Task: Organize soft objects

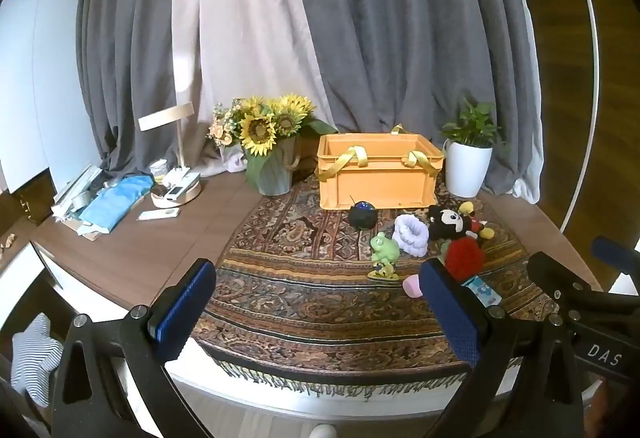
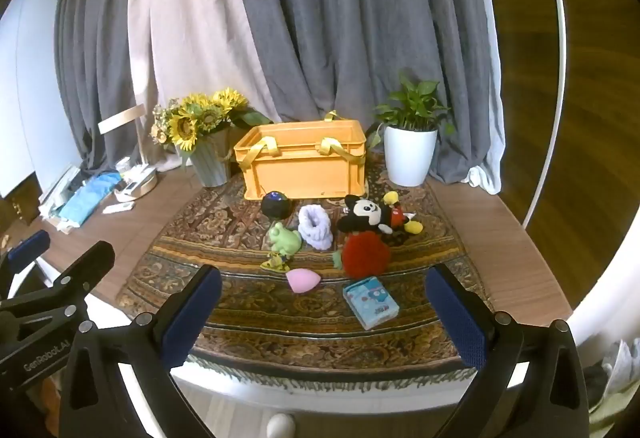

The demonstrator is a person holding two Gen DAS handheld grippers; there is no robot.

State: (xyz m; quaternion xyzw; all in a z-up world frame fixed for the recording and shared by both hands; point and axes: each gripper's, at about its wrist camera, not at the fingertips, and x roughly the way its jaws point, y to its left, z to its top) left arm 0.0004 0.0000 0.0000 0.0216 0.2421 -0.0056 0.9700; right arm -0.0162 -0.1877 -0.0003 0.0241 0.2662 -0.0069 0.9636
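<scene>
From the left wrist view, our left gripper [image 1: 318, 302] hangs with its jaws wide and nothing between them, over the front edge of the patterned rug [image 1: 320, 302]. The orange crate [image 1: 378, 174] stands at the rug's back edge, open-topped. The toys lie just before it, toward the rug's right side: a green frog [image 1: 385, 247], a lilac scrunchie [image 1: 410, 234], a mouse plush [image 1: 454, 223] and a red pompom [image 1: 464, 258]. We judge the frog the nearest fair pick; we should close across its body, not its flat base.

From the right wrist view, our right gripper [image 2: 324, 312] is likewise wide and empty. A pink sponge [image 2: 302, 280] and a blue packet [image 2: 370, 302] lie nearest the rug's front edge. The front strip of rug is bare, giving room to descend; the crate's ribbon handles [image 2: 336, 148] droop over its rim and could snag a drop.
</scene>
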